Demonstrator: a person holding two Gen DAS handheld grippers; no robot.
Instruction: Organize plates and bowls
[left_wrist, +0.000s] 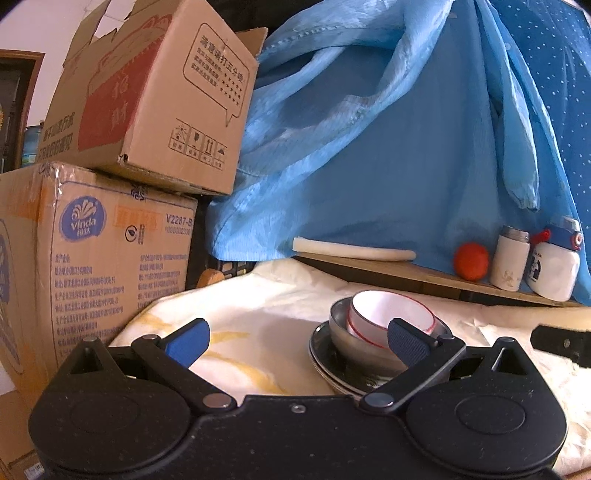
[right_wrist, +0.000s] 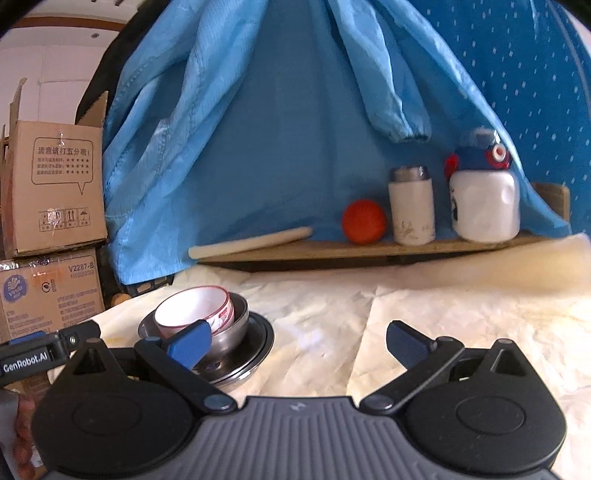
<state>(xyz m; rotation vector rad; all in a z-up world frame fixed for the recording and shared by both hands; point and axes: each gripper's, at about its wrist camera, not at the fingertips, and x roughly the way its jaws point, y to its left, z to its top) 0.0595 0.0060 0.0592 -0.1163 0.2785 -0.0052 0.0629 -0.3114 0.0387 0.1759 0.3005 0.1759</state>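
- the left tool (left_wrist: 297, 341) is spread wide with nothing between its blue pads; its right pad sits in front of the dish stack in the left wrist view, and whether it touches the stack cannot be told.
- the right tool (right_wrist: 297, 341) is also spread wide and holds nothing; only bare cloth lies between its pads.
- the white bowl (left_wrist: 388, 314) with a red line at its rim sits tilted inside the steel bowl (left_wrist: 354, 349).
- the steel bowl stands on the stacked steel plates (left_wrist: 332, 369), all nested in one pile.
- the pile rests on the cream cloth (right_wrist: 424, 314) covering the counter, towards the left in the right wrist view.
- behind, a wooden shelf (right_wrist: 369, 249) carries a pale stick (right_wrist: 251, 242), an orange ball (right_wrist: 364, 221), a white flask (right_wrist: 412, 206) and a white bottle with a blue cap (right_wrist: 482, 195).
- a blue garment (left_wrist: 369, 147) hangs over the shelf.
- two cardboard boxes (left_wrist: 110, 184) are stacked at the left.
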